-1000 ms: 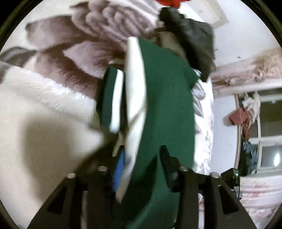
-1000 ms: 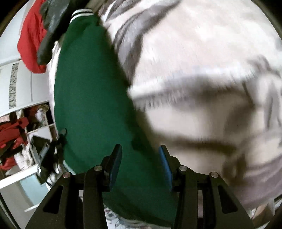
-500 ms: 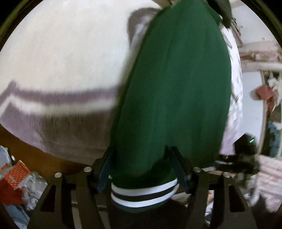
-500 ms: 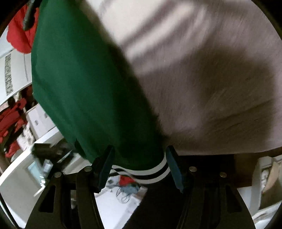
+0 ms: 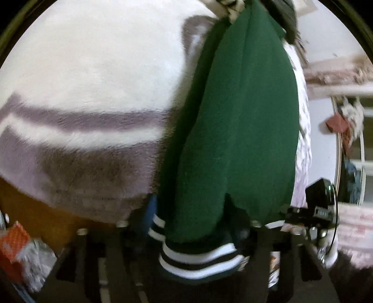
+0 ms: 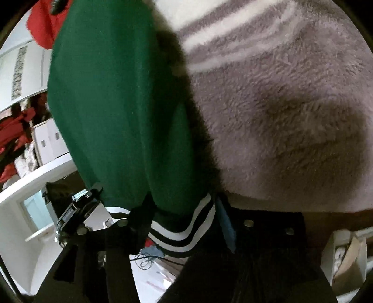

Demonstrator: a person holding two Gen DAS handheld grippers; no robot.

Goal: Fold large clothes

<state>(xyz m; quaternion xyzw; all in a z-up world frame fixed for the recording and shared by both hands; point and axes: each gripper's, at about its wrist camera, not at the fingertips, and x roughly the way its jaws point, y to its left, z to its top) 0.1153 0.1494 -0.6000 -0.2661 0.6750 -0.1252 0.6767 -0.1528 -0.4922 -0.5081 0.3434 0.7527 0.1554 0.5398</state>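
Observation:
A green jacket (image 5: 240, 121) with a black-and-white striped hem (image 5: 200, 258) is stretched out over a fluffy white and grey-striped blanket (image 5: 88, 93). My left gripper (image 5: 193, 214) is shut on the jacket's hem at one corner. My right gripper (image 6: 184, 207) is shut on the striped hem (image 6: 184, 233) at the other corner; the green jacket body (image 6: 116, 93) runs away from it. The hem hangs over the bed's near edge. The fingertips are mostly hidden by cloth.
The blanket (image 6: 291, 105) covers the bed. Red clothes (image 6: 44, 25) and a dark garment (image 5: 284, 16) lie at the far end. The other gripper shows at the side in each view (image 5: 317, 209) (image 6: 77, 209). Shelves and boxes (image 6: 46, 139) stand beside the bed.
Both grippers have pulled the jacket back toward the bed's near edge. It went from hanging crumpled with white lining showing to lying stretched flat, hem over the edge.

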